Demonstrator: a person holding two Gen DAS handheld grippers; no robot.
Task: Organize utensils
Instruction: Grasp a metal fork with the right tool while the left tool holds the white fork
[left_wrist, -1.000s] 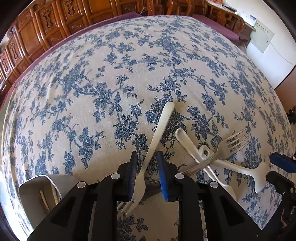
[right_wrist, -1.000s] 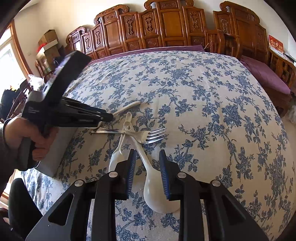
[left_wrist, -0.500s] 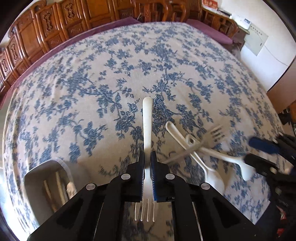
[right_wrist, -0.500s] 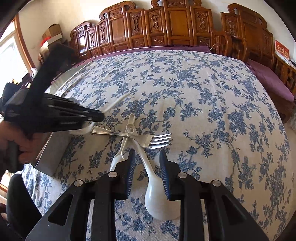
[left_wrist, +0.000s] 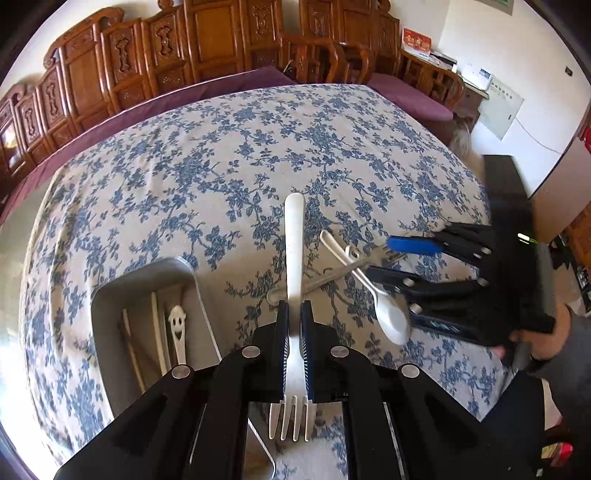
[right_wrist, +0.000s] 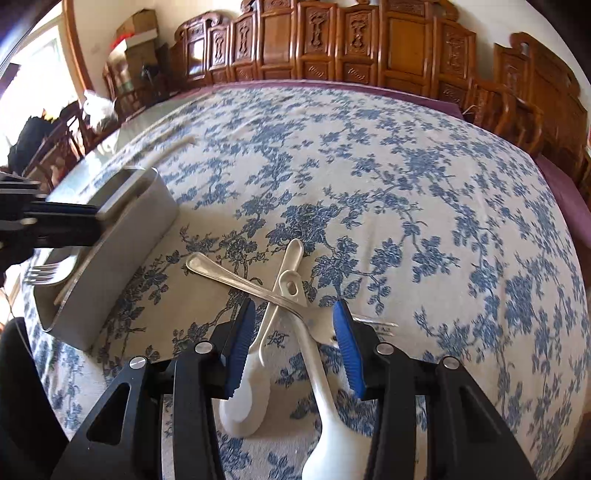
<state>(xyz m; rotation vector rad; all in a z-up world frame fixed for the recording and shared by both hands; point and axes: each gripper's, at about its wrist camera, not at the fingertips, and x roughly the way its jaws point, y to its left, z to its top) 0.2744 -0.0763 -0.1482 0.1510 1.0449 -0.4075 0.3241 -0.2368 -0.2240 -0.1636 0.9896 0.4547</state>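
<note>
Utensils, mid-sort: my left gripper (left_wrist: 293, 334), clamped on the white fork (left_wrist: 294, 258), has lifted it off the tablecloth (left_wrist: 229, 177) toward the grey tray (left_wrist: 110, 295). My right gripper (right_wrist: 295, 343), jaws just widened, straddles two white spoons (right_wrist: 255, 398) and the metal fork (right_wrist: 236, 282), gripping nothing. Open cloth lies beyond.

White plastic fork (left_wrist: 293, 258) lifted, metal fork (right_wrist: 236, 281) crossing two white spoons (right_wrist: 328, 387)

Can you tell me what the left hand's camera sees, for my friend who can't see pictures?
The left gripper fingers pinch a white plastic fork, above a flowery tablecloth. A grey utensil box sits left; spoons and a metal fork lie right.
</note>
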